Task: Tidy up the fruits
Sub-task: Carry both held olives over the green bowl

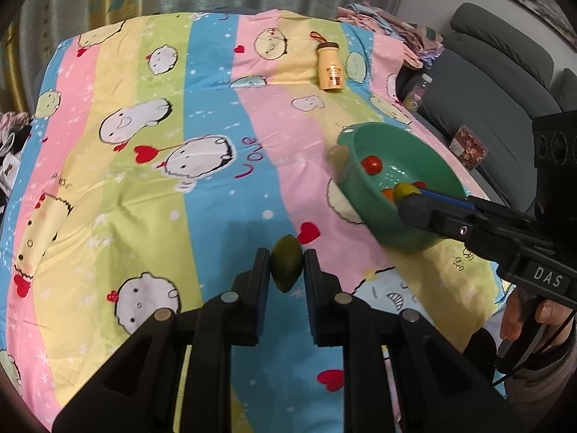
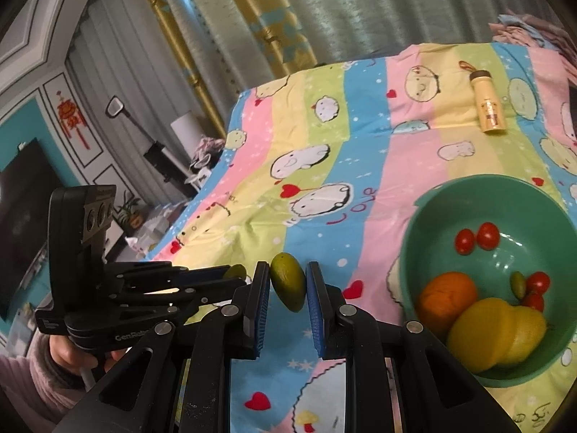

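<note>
- Bottom centre of the left wrist view: the left gripper (image 1: 287, 270) has its two jaws pressed on a small dark green oval fruit (image 1: 286, 267), held upright above the striped cartoon bedsheet (image 1: 144, 187).
- Bottom centre of the right wrist view: the right gripper (image 2: 287, 283) is clamped the same way on a second green oval fruit (image 2: 288, 286), tilted a little, its lower tip hanging below the pads.
- Lower left of the right wrist view: the left gripper shows from the side, with the tip of its fruit peeking out beside the right gripper's left finger.
- Right of the left wrist view: the right gripper reaches in from the frame's right edge, its fingertips just over the near rim of the green bowl (image 1: 371, 213).
- Lower right of the right wrist view: the bowl rests on the sheet and holds an orange (image 2: 447, 297), two yellow fruit (image 2: 483, 335) touching each other, several cherry tomatoes (image 2: 487, 235) and one small green fruit beside them.
- Upper right of both views: a pale yellow bottle (image 1: 330, 68) lies on its side on the sheet, well apart from the bowl.
- Top of both views: grey-green curtains (image 2: 360, 7) hang behind the bed.
</note>
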`<state>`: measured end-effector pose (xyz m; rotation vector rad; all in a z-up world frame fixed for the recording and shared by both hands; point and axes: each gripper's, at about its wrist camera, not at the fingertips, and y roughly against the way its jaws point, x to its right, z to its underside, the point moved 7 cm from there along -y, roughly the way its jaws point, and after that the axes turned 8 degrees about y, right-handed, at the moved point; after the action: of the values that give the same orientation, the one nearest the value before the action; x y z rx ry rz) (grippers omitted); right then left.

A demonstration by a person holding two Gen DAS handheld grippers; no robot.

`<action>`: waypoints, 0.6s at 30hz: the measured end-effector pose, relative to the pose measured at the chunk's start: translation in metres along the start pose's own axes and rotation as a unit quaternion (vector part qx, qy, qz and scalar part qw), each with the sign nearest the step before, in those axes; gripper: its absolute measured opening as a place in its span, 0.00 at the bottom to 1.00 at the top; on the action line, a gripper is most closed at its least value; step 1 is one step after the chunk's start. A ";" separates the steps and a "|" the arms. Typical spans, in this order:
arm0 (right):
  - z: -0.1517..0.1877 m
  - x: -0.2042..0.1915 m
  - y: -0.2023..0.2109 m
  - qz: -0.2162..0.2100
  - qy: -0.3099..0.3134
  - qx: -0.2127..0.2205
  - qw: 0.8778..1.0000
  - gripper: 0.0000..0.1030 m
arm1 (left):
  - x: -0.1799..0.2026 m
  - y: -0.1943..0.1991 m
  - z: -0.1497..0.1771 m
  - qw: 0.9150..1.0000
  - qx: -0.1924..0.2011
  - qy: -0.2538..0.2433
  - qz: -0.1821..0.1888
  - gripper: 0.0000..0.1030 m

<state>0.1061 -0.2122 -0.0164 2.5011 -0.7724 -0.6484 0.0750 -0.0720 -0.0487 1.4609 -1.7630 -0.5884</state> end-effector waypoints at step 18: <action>0.009 0.058 0.037 0.035 -0.046 0.038 0.998 0.22 | 0.052 -0.018 -0.017 0.999 -0.003 -0.047 0.004 0.18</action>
<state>0.1290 -0.2770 -0.0213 2.5145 -0.9303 -0.7253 0.0963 -0.1246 -0.0380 1.4418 -1.8374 -0.6677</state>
